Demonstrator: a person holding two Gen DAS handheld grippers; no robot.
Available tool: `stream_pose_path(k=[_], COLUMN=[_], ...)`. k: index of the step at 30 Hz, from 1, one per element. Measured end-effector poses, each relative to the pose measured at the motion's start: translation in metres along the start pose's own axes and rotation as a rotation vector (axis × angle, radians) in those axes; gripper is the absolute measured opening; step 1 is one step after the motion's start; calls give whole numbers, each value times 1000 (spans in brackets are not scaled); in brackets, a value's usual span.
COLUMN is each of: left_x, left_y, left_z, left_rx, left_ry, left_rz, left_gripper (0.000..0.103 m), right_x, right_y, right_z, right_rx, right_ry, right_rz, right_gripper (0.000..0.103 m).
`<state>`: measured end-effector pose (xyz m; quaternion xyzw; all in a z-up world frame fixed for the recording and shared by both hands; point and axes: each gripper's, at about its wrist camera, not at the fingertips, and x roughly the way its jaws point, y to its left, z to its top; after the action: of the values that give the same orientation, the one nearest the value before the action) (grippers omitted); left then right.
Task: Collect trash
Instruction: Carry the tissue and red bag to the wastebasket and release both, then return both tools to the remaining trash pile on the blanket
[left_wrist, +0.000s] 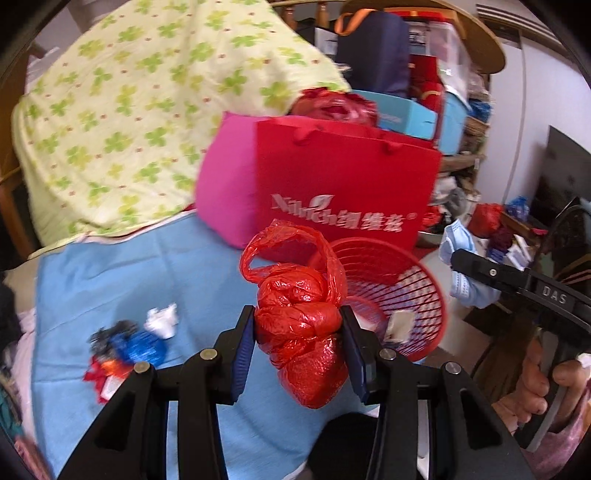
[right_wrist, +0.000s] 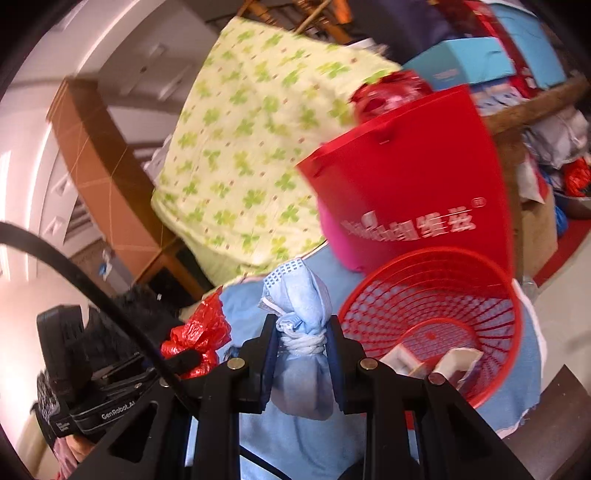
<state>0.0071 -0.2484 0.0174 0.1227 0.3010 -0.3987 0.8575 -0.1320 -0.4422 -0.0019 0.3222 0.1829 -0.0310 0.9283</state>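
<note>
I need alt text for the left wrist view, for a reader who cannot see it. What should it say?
The left gripper clamps a knotted red plastic bag above a blue cloth, beside a red mesh basket. Small scraps lie on the cloth at left; at right the right gripper holds a blue face mask.

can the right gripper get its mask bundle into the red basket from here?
Probably yes. The right gripper is shut on the blue mask bundle, and the red mesh basket sits just beside it with its mouth open and tilted toward it. Only a few white scraps lie inside; nothing blocks the way.
</note>
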Motion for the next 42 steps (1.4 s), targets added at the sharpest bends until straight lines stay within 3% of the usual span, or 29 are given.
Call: stream_pose_path(k=[5,11,15,16,17,18,19,21,25,31,37,42], left_x=[39,94,124,130,132,133,132,123,96,45,-13,-57], left_y=[-27,-56,-65,-66,-64,-62,-59,-50,-27,26,106,173], left_z=[15,29,27,25,21,16,13,3,-19,-76,-136,-184], left_rx=[22,51,80,85,86,87,88,98,106,71,-106,-273], left_ry=[40,83,112,125,136,145,148,147,138,144,155,171], left_rz=[-94,-135,-115,-101,-92,-89,-87,-70,-17,92,252,390], left_gripper=[47,49,64,67,67,67,67,67,67,69,69,69], right_x=[-13,-1,15,18,22,24,23,17,0,-6,21,63], right_y=[-47,-87,-115,-123,-132,-141,-149,-153,-141,-87,-22,31], right_z=[9,9,3,1,-1,-4,-8,-12,-10,-4,-13,-40], right_rx=[125,226,289,310,347,385,425,420,366,224,101,9], right_ry=[-33,-26,-27,-24,-15,-7,-21,-51,-95,-98,-16,118], right_rz=[2,-19,-53,-57,-61,-61,-54,-42,-32,18,125,192], right_gripper=[27,29,29,37,59,73,79,79,79,79,79,79])
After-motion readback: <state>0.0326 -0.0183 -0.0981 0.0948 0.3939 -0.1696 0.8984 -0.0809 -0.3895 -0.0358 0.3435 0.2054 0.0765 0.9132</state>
